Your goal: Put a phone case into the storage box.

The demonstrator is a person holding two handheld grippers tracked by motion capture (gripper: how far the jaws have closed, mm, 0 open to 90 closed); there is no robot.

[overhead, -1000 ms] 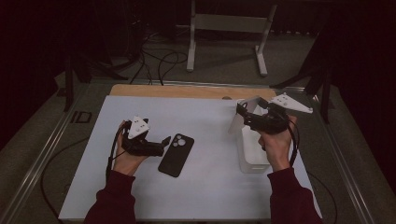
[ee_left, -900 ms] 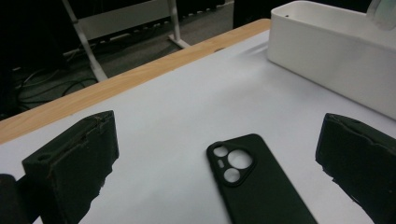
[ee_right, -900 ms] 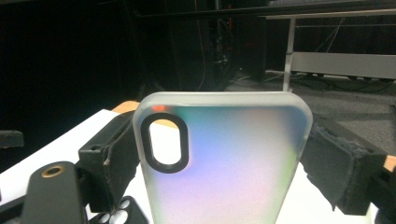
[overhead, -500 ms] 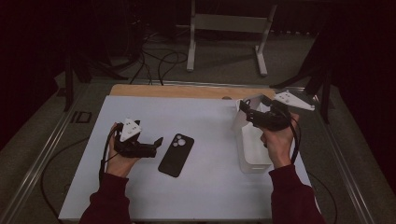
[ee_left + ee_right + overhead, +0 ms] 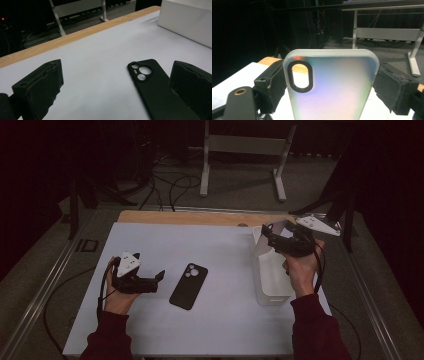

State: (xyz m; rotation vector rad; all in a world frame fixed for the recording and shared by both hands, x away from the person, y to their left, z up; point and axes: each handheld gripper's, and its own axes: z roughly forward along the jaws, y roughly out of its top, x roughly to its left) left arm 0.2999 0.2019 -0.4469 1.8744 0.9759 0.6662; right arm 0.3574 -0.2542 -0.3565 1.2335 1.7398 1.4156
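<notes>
While the right gripper is hovering over the far right part of the table, it is pinching a translucent phone case between its two black jaws, one pad pressing each long edge. In the right gripper view the case is standing upright, its long axis running straight up out of the jaws, its rounded top corners pointing up and its oval camera cutout sitting near the top left corner. It is looking frosted and milky, with a soft wash of pale green, blue and pink across its flat face, and a bit of the wooden table edge is showing through the cutout. In the high view the case is showing as a pale sliver above the far end of a white box, which is lying lengthwise along the right side of the table.

Over on the left, the left gripper is sitting low above the table with its jaws spread wide and nothing between them, aiming to the right at a black phone. That phone is lying flat and face down near the middle of the table, its long axis slanting from near left to far right, its camera cluster at the far end. In the left gripper view the black phone is lying just ahead of the right-hand jaw, partly behind it, with the white box beyond.
</notes>
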